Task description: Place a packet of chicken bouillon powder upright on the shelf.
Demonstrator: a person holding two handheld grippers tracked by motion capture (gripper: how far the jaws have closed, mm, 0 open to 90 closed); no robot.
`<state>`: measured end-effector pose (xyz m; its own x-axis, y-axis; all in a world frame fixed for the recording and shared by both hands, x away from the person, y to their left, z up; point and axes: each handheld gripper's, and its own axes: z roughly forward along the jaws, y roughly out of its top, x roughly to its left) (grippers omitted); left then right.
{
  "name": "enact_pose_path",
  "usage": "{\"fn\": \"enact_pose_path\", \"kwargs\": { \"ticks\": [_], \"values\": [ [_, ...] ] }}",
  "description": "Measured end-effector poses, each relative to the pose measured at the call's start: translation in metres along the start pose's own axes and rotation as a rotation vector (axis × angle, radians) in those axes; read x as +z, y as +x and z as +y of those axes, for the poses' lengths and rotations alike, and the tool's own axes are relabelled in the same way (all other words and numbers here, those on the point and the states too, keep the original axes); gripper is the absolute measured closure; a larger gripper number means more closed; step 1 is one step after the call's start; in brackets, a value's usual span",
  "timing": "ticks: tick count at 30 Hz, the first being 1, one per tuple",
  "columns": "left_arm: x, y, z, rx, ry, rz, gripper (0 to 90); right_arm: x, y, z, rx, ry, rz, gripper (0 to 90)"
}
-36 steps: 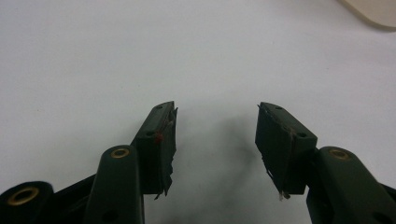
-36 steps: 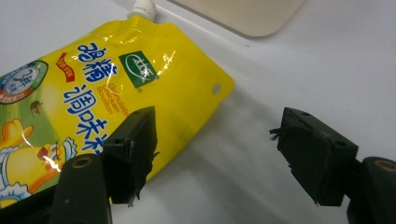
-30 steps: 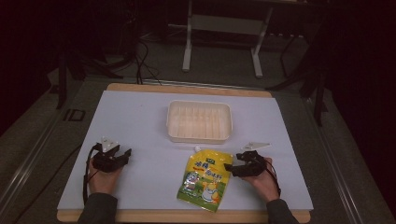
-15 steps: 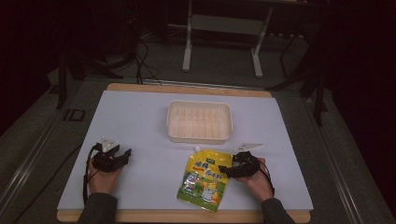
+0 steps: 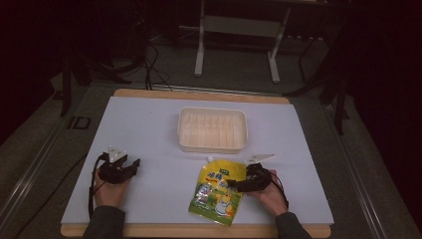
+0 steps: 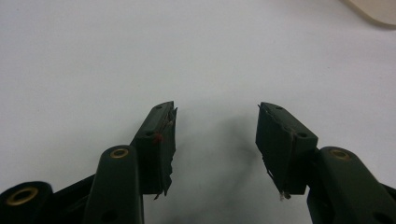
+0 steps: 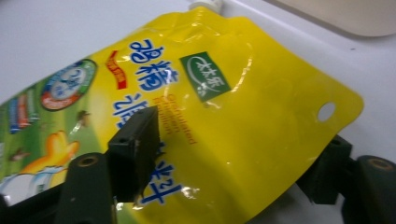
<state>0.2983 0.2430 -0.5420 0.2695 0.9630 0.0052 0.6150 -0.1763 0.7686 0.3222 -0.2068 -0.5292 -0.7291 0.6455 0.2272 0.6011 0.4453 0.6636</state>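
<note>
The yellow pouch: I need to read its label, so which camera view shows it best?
The right gripper view: the yellow pouch sits close, its print and hang hole clear, between the right gripper's open jaws. The high view shows the whole pouch small, below the tray. The left gripper view faces bare table.

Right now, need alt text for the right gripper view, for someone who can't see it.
A yellow spouted pouch with blue print lies on a white table, its upper edge between the right gripper's open black jaws, one jaw over its printed face and the other beyond its edge. A pale tray shows at top right.
</note>
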Motion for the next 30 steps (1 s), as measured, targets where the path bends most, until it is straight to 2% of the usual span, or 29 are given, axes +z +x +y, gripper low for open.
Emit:
{"fn": "enact_pose_path", "kwargs": {
  "ticks": [1, 2, 3, 7, 9, 10, 11, 12, 13, 14, 15, 16, 18, 20, 27, 30],
  "values": [
    [0.0000, -0.0001, 0.0000, 0.000, 0.000, 0.001, 46.9, -0.0001, 0.0002, 0.0002, 0.009, 0.000, 0.019, 33.1],
    [0.0000, -0.0001, 0.0000, 0.000, 0.000, 0.001, 46.9, -0.0001, 0.0002, 0.0002, 0.009, 0.000, 0.019, 33.1],
    [-0.0001, 0.0001, 0.0000, 0.000, -0.001, 0.001, 46.8, 0.0002, 0.0012, 0.0007, 0.019, 0.009, 0.047, 34.6],
    [0.0000, -0.0004, 0.0000, 0.003, -0.001, 0.003, 46.8, 0.0002, 0.0010, 0.0020, 0.031, 0.019, 0.045, 39.4],
    [0.0001, -0.0006, 0.0000, 0.004, 0.000, 0.003, 46.8, -0.0001, 0.0005, 0.0024, 0.042, 0.022, 0.061, 46.6],
    [0.0001, -0.0006, 0.0000, 0.004, 0.000, 0.003, 46.8, -0.0001, 0.0005, 0.0024, 0.042, 0.022, 0.061, 46.6],
    [0.0000, -0.0007, 0.0000, 0.006, -0.001, 0.005, 46.8, 0.0001, 0.0015, 0.0031, 0.043, 0.031, 0.058, 52.6],
    [0.0000, -0.0007, 0.0000, 0.006, -0.001, 0.005, 46.8, 0.0001, 0.0015, 0.0031, 0.043, 0.031, 0.058, 52.6],
    [0.0001, -0.0008, 0.0001, 0.006, 0.000, 0.005, 46.8, 0.0002, 0.0016, 0.0037, 0.043, 0.044, 0.061, 59.7],
    [0.0001, -0.0008, 0.0001, 0.006, 0.000, 0.005, 46.8, 0.0002, 0.0016, 0.0037, 0.043, 0.044, 0.061, 59.7],
    [0.0000, -0.0008, 0.0000, 0.006, -0.001, 0.005, 46.8, 0.0000, 0.0007, 0.0042, 0.049, 0.050, 0.057, 67.1],
    [0.0000, -0.0008, 0.0000, 0.006, -0.001, 0.005, 46.8, 0.0000, 0.0007, 0.0042, 0.049, 0.050, 0.057, 67.1],
    [0.0001, -0.0010, 0.0000, 0.007, 0.000, 0.007, 46.8, -0.0005, 0.0002, 0.0046, 0.052, 0.055, 0.050, 73.0],
    [0.0001, -0.0010, 0.0001, 0.007, 0.000, 0.006, 46.8, -0.0008, 0.0007, 0.0052, 0.035, 0.061, 0.040, 78.0],
    [0.0001, -0.0011, 0.0000, 0.006, -0.001, 0.006, 46.8, -0.0019, 0.0024, 0.0067, 0.027, 0.061, 0.015, 88.9],
    [0.0000, -0.0010, 0.0000, 0.007, -0.001, 0.005, 46.8, -0.0028, 0.0039, 0.0075, 0.013, 0.063, 0.007, 89.4]
  ]
}}
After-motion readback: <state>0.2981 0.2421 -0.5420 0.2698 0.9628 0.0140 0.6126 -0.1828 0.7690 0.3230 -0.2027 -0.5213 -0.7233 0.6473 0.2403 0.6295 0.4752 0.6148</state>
